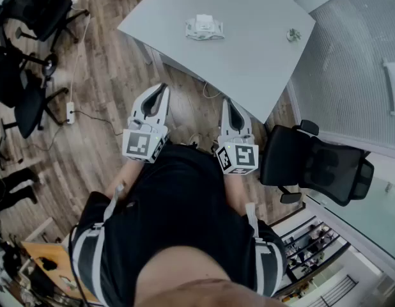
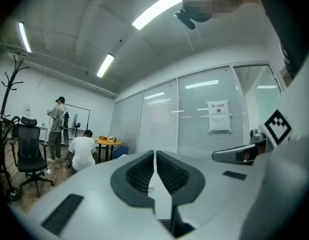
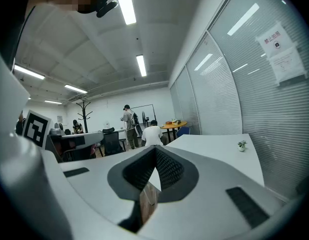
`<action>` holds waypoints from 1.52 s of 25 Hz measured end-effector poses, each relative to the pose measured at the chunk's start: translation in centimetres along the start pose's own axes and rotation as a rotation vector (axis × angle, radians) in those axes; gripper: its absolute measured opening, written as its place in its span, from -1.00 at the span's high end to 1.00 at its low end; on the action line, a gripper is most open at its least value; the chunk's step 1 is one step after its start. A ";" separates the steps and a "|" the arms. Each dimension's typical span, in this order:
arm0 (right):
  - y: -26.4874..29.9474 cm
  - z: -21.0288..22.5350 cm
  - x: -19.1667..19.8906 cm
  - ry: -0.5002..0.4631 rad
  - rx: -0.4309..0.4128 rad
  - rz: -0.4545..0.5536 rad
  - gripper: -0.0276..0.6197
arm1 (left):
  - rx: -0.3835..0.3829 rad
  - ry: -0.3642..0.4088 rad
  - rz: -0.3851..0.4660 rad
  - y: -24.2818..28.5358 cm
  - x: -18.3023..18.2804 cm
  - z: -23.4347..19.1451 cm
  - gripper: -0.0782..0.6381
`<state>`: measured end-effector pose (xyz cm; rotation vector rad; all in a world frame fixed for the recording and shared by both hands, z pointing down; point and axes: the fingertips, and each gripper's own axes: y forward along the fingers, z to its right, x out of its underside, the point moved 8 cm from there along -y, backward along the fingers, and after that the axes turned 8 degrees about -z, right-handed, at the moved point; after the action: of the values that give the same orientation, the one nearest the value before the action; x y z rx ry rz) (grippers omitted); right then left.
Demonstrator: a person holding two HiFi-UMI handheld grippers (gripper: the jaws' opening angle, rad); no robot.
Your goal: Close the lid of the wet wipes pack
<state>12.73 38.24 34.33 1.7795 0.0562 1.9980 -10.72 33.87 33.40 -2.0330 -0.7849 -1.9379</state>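
The wet wipes pack (image 1: 204, 27) lies on the white table (image 1: 248, 50) near its far side, with its lid standing up; it shows only in the head view. My left gripper (image 1: 163, 87) and my right gripper (image 1: 227, 101) hover over the wooden floor in front of the table, well short of the pack. Both are shut with nothing between the jaws. In the left gripper view my left gripper (image 2: 154, 153) points level across the room. In the right gripper view my right gripper (image 3: 155, 149) points across the table top (image 3: 219, 146).
A small potted plant (image 1: 293, 35) (image 3: 241, 145) stands near the table's right edge. A black office chair (image 1: 316, 162) sits right of me, more chairs (image 1: 28, 43) at the far left. A power strip (image 1: 70, 112) and cables lie on the floor. People (image 2: 69, 139) work beyond.
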 end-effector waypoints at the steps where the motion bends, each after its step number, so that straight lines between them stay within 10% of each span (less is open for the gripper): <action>1: 0.0 0.0 0.0 0.002 0.000 0.000 0.85 | 0.003 0.000 -0.001 0.0 0.1 0.0 0.69; 38: 3.6 -7.0 0.6 0.021 0.090 0.037 0.51 | 0.111 -0.018 -0.006 -2.7 1.1 -7.4 0.68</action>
<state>4.92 37.11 34.91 1.8269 0.1220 2.0711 -18.47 32.54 34.67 -1.9876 -0.8832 -1.8389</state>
